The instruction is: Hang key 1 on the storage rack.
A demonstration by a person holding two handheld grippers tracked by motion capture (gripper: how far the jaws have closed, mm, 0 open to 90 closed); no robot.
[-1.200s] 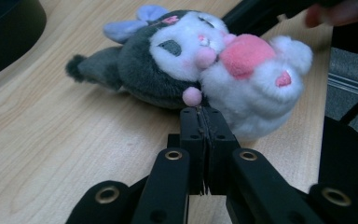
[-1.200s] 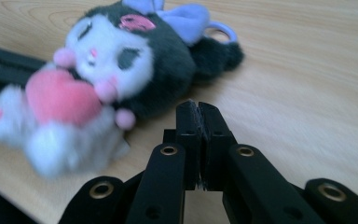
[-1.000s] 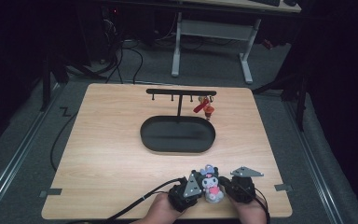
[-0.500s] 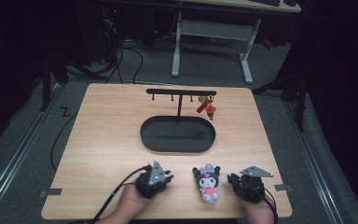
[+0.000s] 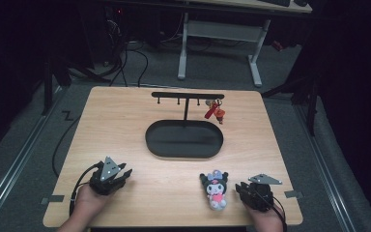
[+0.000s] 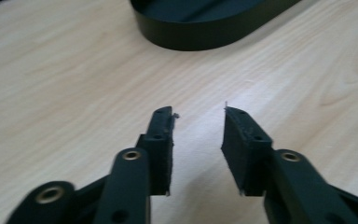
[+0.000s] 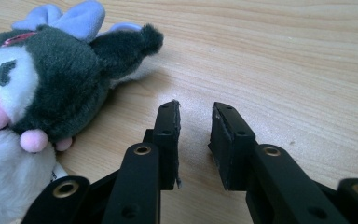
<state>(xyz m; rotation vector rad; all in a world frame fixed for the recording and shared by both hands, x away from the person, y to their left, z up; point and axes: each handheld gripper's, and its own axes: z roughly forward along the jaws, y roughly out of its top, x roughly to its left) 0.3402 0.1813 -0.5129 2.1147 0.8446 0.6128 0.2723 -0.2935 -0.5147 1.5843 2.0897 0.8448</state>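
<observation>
Black-and-white plush doll with a lilac bow and pink dress (image 5: 216, 189) lies free on the light wooden table (image 5: 125, 121), near edge, just left of the right gripper (image 5: 248, 190). Both grippers' jaws have just been opening, nothing between them; left gripper (image 5: 121, 174) sits well off to the left. Next grab: go for the doll's head, square on. Right gripper view shows the plush's fur and ear close-up; high view shows the black oval tray (image 5: 184, 139) and hook rack with red keychain (image 5: 214, 111).
</observation>
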